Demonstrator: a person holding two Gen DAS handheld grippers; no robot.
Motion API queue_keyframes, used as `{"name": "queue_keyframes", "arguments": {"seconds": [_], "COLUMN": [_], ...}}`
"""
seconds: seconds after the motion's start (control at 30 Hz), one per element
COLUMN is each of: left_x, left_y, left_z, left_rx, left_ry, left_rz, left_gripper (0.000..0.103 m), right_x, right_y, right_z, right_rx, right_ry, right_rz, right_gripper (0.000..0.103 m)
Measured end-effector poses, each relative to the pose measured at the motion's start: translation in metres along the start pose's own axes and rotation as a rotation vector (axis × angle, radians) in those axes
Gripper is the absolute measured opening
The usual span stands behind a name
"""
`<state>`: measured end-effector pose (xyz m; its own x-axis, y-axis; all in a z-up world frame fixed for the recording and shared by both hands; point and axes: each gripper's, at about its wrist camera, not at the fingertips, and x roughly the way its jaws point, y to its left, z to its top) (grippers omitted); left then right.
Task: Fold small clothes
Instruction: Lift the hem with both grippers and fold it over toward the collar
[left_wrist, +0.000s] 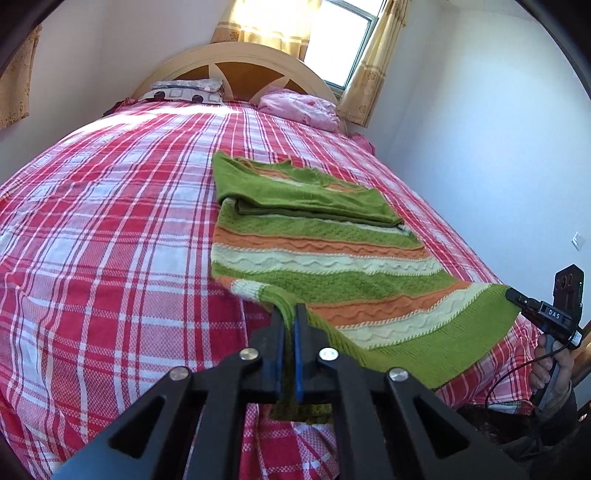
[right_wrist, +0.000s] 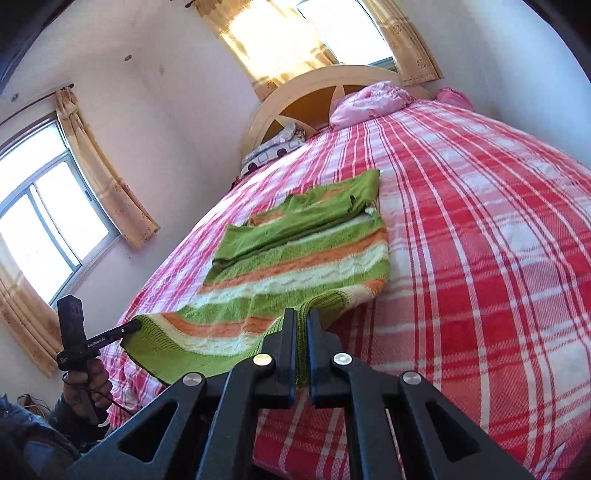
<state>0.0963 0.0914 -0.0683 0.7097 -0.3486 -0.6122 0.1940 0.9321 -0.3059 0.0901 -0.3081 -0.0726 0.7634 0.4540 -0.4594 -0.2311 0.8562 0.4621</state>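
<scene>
A green, orange and cream striped knit sweater (left_wrist: 325, 258) lies on the red plaid bed (left_wrist: 110, 221), its sleeves folded across the upper part. My left gripper (left_wrist: 290, 314) is shut on the sweater's near left hem corner, lifted a little off the bed. My right gripper (right_wrist: 302, 317) is shut on the near right hem corner of the sweater (right_wrist: 295, 258). The right gripper also shows in the left wrist view (left_wrist: 511, 293), pinching the hem. The left gripper also shows in the right wrist view (right_wrist: 135, 326). The hem hangs taut between them.
A pink pillow (left_wrist: 299, 109) and a patterned pillow (left_wrist: 184, 92) lie by the wooden headboard (left_wrist: 236, 59). A white wall (left_wrist: 480, 147) runs close along the bed's right side. Curtained windows (right_wrist: 44, 221) are on the left wall and behind the headboard.
</scene>
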Motion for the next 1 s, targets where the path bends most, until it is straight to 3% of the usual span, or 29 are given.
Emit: {"name": "queue_keyframes", "arguments": {"seconds": [0.2, 0.37, 0.53, 1.0], "left_x": [0.003, 0.022, 0.038, 0.109], "left_y": [0.003, 0.015, 0.02, 0.045], "left_z": [0.035, 0.065, 0.095, 0.177], "left_rx": [-0.02, -0.09, -0.098, -0.118], "left_ry": [-0.077, -0.093, -0.123, -0.118], "left_rz": [0.0, -0.017, 0.001, 0.059], "left_gripper": [0.005, 0.004, 0.004, 0.004], "right_x": [0.01, 0.028, 0.049, 0.14], "right_y": [0.009, 0.014, 0.016, -0.009], "right_z": [0.039, 0.073, 0.109, 0.193], "right_rx": [-0.035, -0.046, -0.06, -0.048], "right_ry": [-0.056, -0.092, -0.124, -0.098], "right_rz": [0.016, 0.028, 0.02, -0.041], "right_gripper": [0.004, 0.004, 0.004, 0.004]}}
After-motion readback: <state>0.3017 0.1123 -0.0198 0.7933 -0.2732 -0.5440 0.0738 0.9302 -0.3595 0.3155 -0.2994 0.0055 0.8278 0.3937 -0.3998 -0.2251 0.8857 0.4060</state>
